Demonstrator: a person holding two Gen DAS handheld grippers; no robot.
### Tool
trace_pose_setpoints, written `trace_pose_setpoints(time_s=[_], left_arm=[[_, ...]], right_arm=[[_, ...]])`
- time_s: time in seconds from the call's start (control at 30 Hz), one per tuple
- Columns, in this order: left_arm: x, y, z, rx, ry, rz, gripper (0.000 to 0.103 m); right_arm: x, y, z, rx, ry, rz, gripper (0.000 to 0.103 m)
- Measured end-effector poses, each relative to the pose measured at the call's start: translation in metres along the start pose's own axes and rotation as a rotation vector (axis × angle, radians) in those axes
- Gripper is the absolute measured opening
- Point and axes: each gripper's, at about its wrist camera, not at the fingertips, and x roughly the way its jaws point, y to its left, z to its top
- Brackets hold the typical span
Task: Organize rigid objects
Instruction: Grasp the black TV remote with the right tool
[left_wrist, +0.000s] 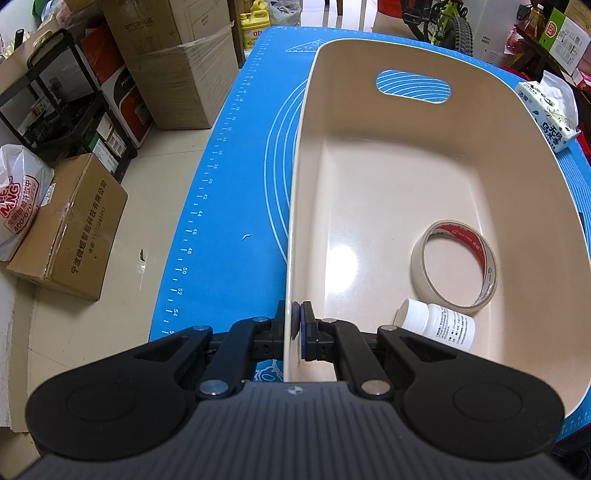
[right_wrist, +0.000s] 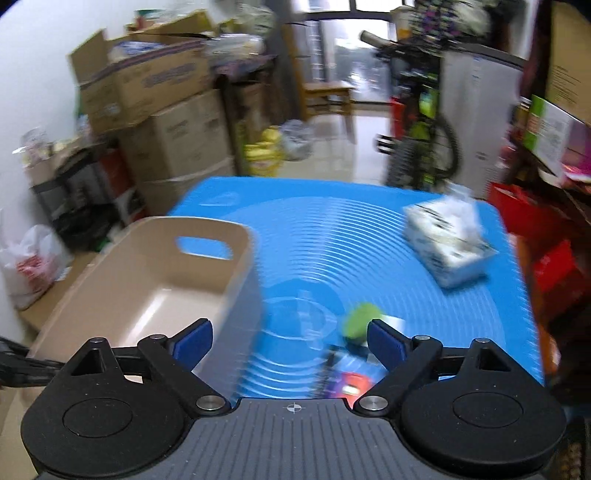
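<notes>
A beige plastic bin with a handle slot stands on the blue mat. My left gripper is shut on the bin's near left wall, one pad on each side. Inside the bin lie a roll of masking tape and a small white bottle on its side. In the blurred right wrist view, my right gripper hangs open above the mat with nothing between its fingers. A green object and a dark blue and red packet lie on the mat by its right finger. The bin is to its left.
A tissue pack sits at the mat's far right. Cardboard boxes and a black rack stand on the floor left of the table. A bicycle and shelves crowd the far right.
</notes>
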Motion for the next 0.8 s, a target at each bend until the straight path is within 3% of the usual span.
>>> trace_pose_setpoints(time_s=[0.27, 0.4, 0.57, 0.8], left_arm=[[0.000, -0.001, 0.000, 0.004, 0.000, 0.003, 0.007], [0.001, 0.000, -0.001, 0.006, 0.001, 0.005, 0.007], [0.001, 0.000, -0.001, 0.008, 0.002, 0.005, 0.007], [0.001, 0.000, 0.000, 0.006, 0.001, 0.006, 0.007]], right_arm=[[0.022, -0.059, -0.033, 0.091, 0.060, -0.148, 0.091], [0.034, -0.075, -0.049, 0.148, 0.108, -0.175, 0.091], [0.045, -0.078, -0.061, 0.205, 0.136, -0.149, 0.091], [0.049, -0.052, -0.068, 0.177, 0.174, -0.106, 0.091]])
